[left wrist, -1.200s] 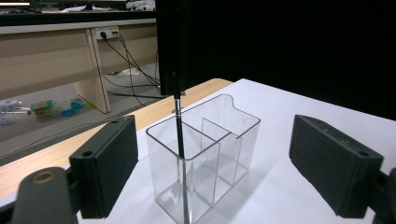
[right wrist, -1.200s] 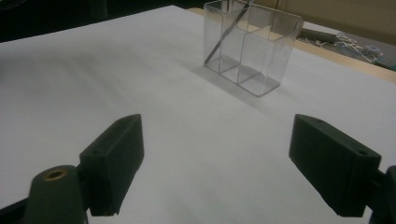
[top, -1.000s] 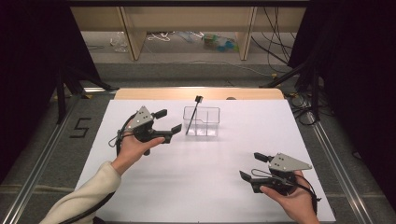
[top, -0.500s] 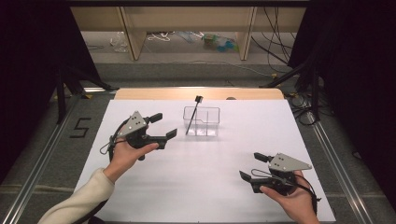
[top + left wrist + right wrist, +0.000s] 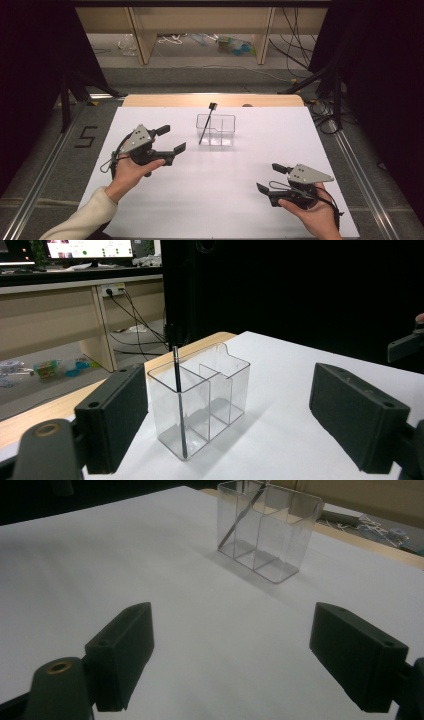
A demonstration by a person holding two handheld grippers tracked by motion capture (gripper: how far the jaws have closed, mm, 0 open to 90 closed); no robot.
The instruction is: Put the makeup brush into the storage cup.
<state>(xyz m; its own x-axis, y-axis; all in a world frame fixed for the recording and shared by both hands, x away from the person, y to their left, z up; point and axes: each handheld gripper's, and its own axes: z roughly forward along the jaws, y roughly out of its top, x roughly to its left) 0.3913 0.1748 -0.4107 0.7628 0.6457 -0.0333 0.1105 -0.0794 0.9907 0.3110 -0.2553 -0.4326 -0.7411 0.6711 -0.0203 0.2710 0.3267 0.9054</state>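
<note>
White counter: left gripper (image 5: pixel 170 140) has pulled back nearer and left from the clear box (image 5: pixel 216 130), jaws wide and empty; brush (image 5: pixel 205 123) leans in its left compartment, placing likely done; right gripper (image 5: pixel 269 179) idle, jaws wide

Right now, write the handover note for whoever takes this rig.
Left gripper: open, empty, held left of the clear holder.
Right gripper: open, empty, near the table's front right.
Holder: upright at the far middle of the white sheet, two compartments.
Done: black stick leans in the holder's left compartment.
Left: nothing else lies on the sheet to load.
</note>
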